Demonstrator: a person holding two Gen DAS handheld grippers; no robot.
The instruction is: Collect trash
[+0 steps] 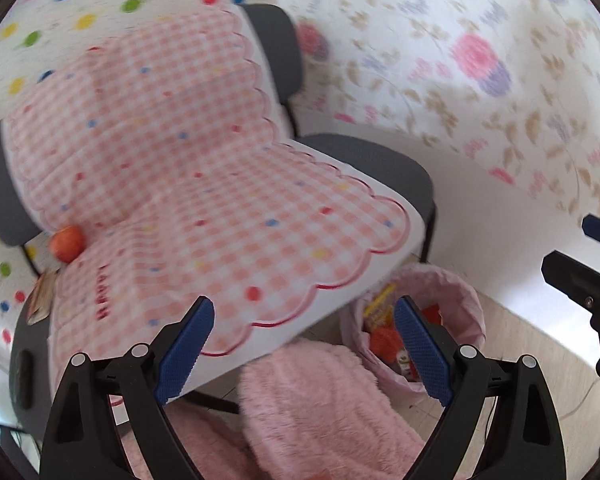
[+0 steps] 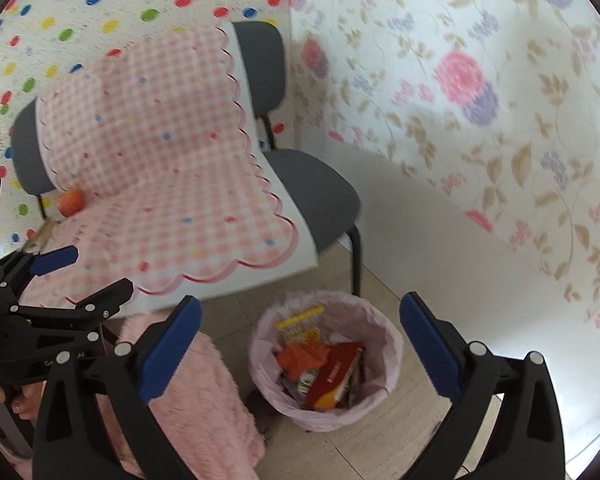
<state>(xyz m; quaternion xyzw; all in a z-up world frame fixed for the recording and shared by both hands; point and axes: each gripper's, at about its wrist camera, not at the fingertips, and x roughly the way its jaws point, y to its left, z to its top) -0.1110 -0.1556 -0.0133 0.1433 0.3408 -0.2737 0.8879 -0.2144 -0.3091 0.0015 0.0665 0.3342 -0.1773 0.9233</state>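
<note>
With both the right gripper (image 2: 300,348) and left gripper (image 1: 304,348) open and empty, next reach carefully for the orange fruit (image 1: 67,243) on the chair (image 1: 380,160), avoiding the bin (image 2: 384,360).

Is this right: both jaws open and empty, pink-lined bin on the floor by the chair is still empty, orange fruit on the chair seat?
Not quite: the bin is not empty. The right wrist view shows wrappers and packets inside it. The rest holds: left gripper and right gripper have open, empty jaws, and the orange fruit sits on the chair.
</note>
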